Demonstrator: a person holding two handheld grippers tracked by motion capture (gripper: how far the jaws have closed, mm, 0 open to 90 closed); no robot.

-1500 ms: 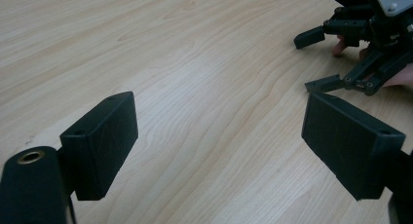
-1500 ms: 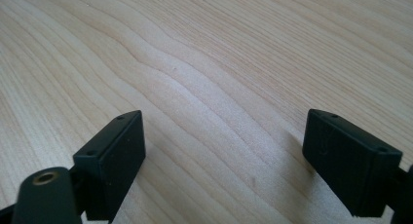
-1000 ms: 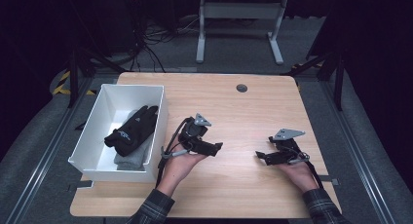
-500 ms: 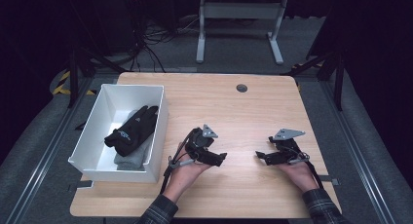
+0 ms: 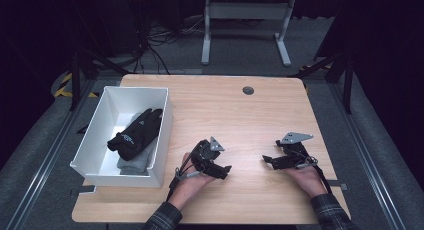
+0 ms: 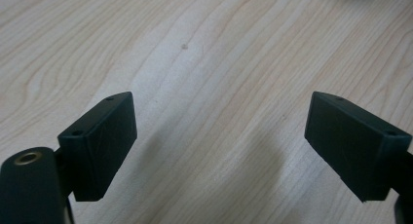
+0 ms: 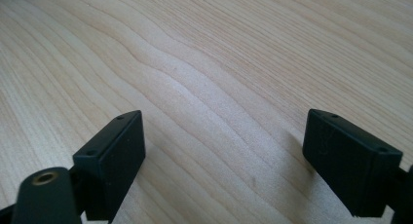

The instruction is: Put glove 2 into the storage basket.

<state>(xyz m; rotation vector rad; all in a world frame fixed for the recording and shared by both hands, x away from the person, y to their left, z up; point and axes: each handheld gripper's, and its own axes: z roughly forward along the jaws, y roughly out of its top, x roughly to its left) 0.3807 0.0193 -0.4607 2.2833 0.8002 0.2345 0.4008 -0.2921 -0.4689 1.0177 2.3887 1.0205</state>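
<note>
Left tool (image 5: pixel 225 171) lowered, pointing right, black glove (image 5: pixel 135 133) diagonal

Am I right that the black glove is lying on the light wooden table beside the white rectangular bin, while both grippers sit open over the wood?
Not quite: the black glove lies inside the white rectangular bin, on top of grey fabric, as the high view shows. The rest holds: the left gripper and the right gripper both stand open over the light wooden table, with nothing between their jaws.
</note>
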